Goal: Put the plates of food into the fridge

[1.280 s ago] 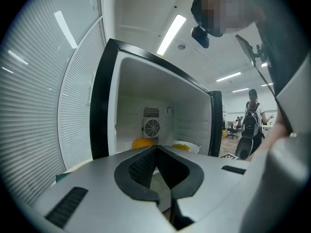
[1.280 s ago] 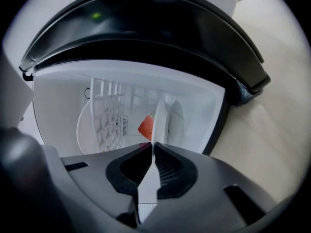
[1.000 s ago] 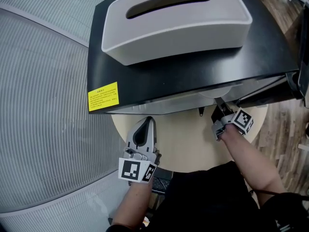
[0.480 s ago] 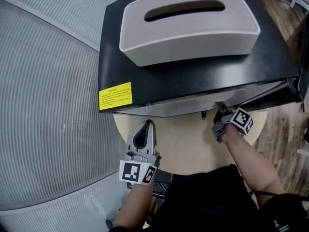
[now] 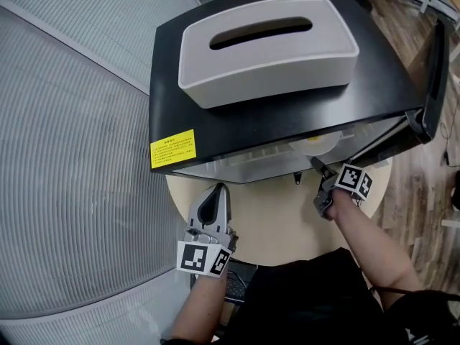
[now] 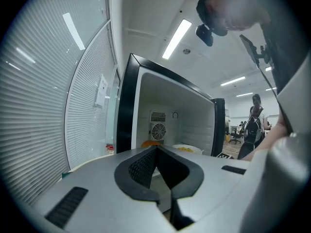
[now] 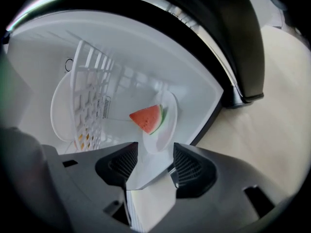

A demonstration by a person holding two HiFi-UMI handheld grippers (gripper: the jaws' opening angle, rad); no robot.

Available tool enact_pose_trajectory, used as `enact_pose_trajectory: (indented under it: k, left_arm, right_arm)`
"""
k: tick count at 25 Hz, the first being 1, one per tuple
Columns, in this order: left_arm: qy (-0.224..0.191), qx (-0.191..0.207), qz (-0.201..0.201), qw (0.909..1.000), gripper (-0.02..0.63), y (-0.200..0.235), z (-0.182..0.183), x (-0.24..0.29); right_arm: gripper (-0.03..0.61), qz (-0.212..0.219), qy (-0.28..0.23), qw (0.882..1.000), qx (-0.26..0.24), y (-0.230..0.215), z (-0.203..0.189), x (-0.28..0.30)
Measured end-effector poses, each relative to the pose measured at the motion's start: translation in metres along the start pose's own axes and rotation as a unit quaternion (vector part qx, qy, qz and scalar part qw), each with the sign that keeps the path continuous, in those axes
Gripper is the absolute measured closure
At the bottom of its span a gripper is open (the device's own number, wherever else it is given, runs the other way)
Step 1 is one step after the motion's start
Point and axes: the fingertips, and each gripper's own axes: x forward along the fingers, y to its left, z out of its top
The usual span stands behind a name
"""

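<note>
A white plate (image 7: 163,125) with a watermelon slice (image 7: 147,119) lies on the floor of the open black fridge (image 5: 287,113). My right gripper (image 7: 154,160) is at the fridge mouth, and its jaws have just been opening. The plate's near rim lies in the gap, and the pads do not touch it. In the head view the right gripper (image 5: 316,167) points into the opening. A second plate (image 7: 62,111) with yellow food sits deeper, behind a wire rack. My left gripper (image 5: 218,188) is shut and empty over the table (image 5: 273,218), facing the fridge interior (image 6: 165,125).
A grey tissue box (image 5: 266,49) stands on top of the fridge. The fridge door (image 5: 431,70) hangs open at the right. The fridge takes up the far half of the round beige table. A ribbed glass wall (image 5: 72,157) runs along the left.
The right gripper has drawn back a little from the fridge opening, and its tip now shows. The view has shifted and shows more of the open door. The left gripper has not moved.
</note>
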Motion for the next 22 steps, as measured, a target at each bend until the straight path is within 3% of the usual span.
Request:
enact_pose_trajectory:
  k: [5,13,16,22]
  left_arm:
    - [-0.010,0.001,-0.013,0.9999,0.609,-0.010,0.007,0.001]
    - [-0.028,0.004,-0.036,0.9989,0.609,-0.030,0.020,0.001]
    - [-0.032,0.007,-0.046,0.9984,0.609,-0.037,0.024,-0.001]
    - [-0.035,0.016,-0.053,0.9979,0.609,-0.043,0.028,-0.008]
  right_arm:
    - [0.370,0.010,-0.009,0.999,-0.030,0.009,0.000,-0.014]
    - [0.370,0.037,-0.053,0.990,-0.128,0.045,0.016,-0.051]
    - [0.371,0.038,-0.078,0.974,-0.211,0.062,0.024,-0.068]
    - [0.371,0.053,-0.115,0.922,-0.366,0.101,0.032,-0.101]
